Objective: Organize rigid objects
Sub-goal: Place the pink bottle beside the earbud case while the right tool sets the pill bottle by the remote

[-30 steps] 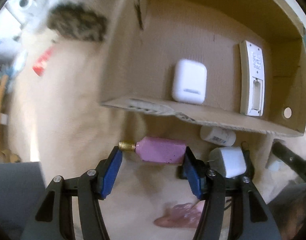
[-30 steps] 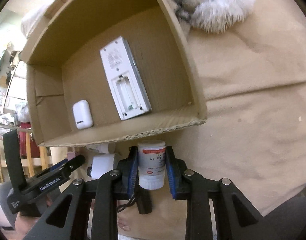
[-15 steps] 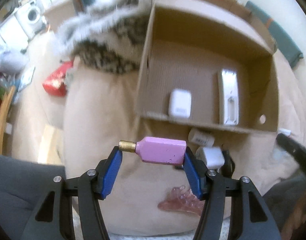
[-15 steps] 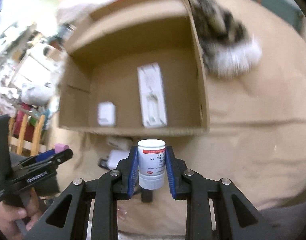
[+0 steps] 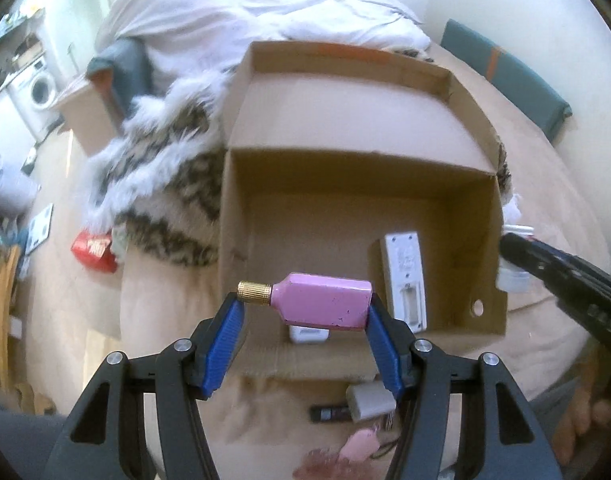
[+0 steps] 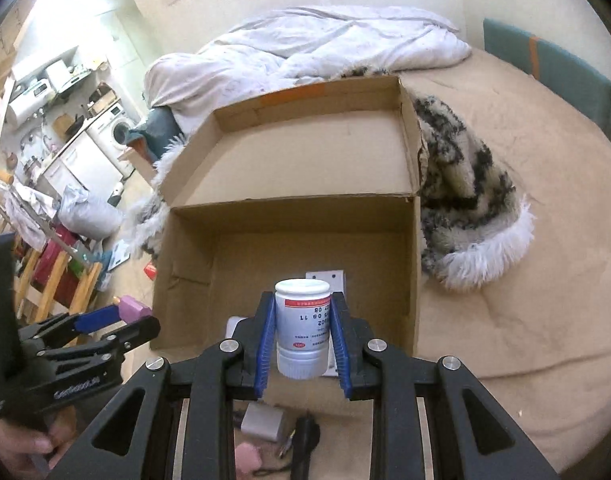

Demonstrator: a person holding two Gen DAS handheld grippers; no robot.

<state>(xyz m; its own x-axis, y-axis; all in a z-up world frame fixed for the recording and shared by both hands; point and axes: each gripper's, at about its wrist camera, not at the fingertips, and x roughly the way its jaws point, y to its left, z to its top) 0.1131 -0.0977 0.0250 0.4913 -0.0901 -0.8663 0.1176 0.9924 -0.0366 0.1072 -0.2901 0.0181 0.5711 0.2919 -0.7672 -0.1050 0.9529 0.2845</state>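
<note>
One cardboard box (image 5: 233, 216) holds one white remote (image 5: 403, 276) and one earbud case (image 5: 309, 335). One pink bottle (image 5: 325, 306), one white pill bottle (image 6: 303, 328) and one grey charger (image 5: 369, 402) lie outside it.

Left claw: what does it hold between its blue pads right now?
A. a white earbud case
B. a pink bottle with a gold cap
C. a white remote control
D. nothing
B: the left claw is shut on the pink bottle, held sideways above the cardboard box.

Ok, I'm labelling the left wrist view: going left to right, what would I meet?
Red packet → furry patterned blanket → pink bottle → white remote control → right claw.
</note>
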